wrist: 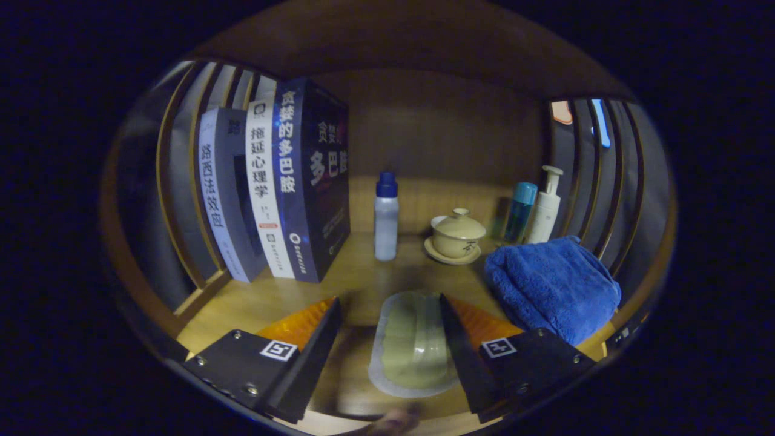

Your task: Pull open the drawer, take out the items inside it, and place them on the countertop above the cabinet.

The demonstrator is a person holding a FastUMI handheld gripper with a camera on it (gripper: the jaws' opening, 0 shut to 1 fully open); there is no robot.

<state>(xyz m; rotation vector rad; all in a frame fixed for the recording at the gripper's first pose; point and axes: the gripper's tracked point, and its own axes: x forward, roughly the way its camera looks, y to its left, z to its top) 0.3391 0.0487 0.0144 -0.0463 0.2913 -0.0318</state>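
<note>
Wooden counter [357,278] under me, inside a wood-walled nook. I see my fingers [390,330] spread wide, pinching nothing. Between them, closer to the right finger, lies a pale green oblong item in a clear sealed packet [413,345], flat on the counter; I can't tell if the right finger touches it. Beyond the fingers stands a small translucent bottle with a blue cap [385,217], upright. Just right of it sits a cream lidded ceramic cup on a saucer [457,237]. Right of the fingers, a folded blue fluffy towel [552,286] rests on the counter. Behind the towel stand a teal-capped bottle [519,212] and a white pump bottle [546,206], side by side. Left of the fingers, three upright books [275,181] lean together against the slatted side wall [181,181].
</note>
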